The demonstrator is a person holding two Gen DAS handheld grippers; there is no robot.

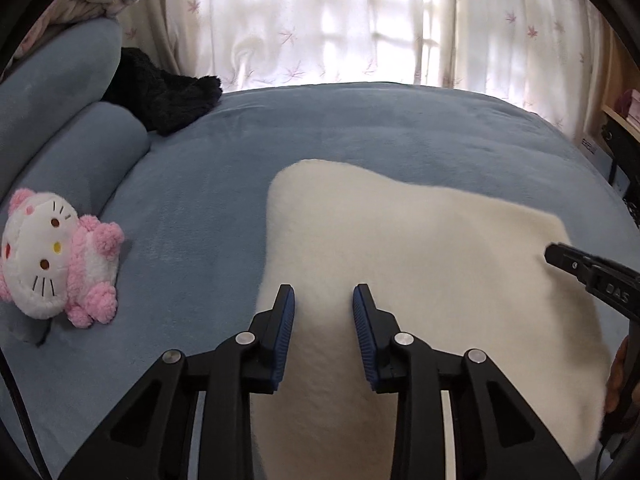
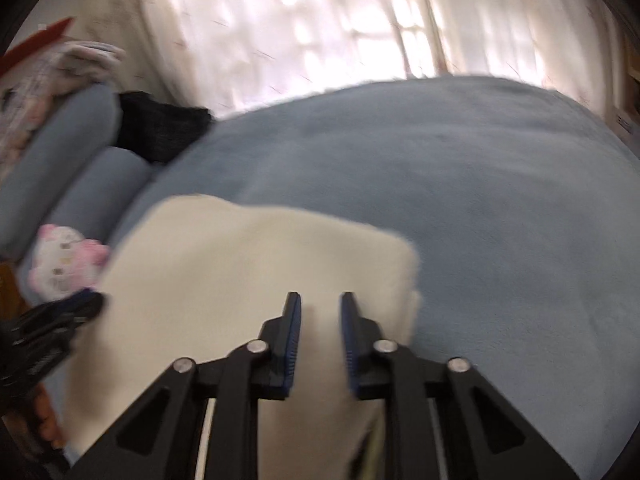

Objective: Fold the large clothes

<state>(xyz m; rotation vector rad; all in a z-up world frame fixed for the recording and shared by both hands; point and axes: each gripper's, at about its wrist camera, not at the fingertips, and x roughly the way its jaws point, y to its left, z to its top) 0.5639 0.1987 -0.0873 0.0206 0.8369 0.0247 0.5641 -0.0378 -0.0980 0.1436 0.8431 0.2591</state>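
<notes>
the cream fleece garment point(image 1: 400, 232) lies on the blue blanket point(image 1: 360, 128) that covers the bed, spread from the centre of the left wrist view out toward 4 o'clock and running down to 6 o'clock under the camera. its far edge is rounded at 12 o'clock of the cloth, and a squarer corner sits at 3 o'clock.

the left gripper point(image 1: 324, 304) comes in from 6 o'clock. its blue pads point(image 1: 286, 312) stand a little apart with the thick fleece filling the gap between them, so this claw is clamped on the near part of the garment.

the right gripper point(image 2: 320, 304) also has cream cloth packed between its pads in its own blurred view. in the left wrist view it enters from 3 o'clock with its black tips drawn together at the garment's right corner, pinching the fleece there. part of a person's hand point(image 1: 618, 376) shows behind it at 4 o'clock.

a pink and white plush cat point(image 1: 48, 252) lies on the blanket at 9 o'clock, well apart from the garment. blue bolsters point(image 1: 80, 152) line the bed's edge at 10 o'clock, with a black fuzzy cloth point(image 1: 160, 92) heaped just beyond them at 11 o'clock. a pale flower-print curtain point(image 1: 320, 20) hangs across 12 o'clock, lit from behind.
</notes>
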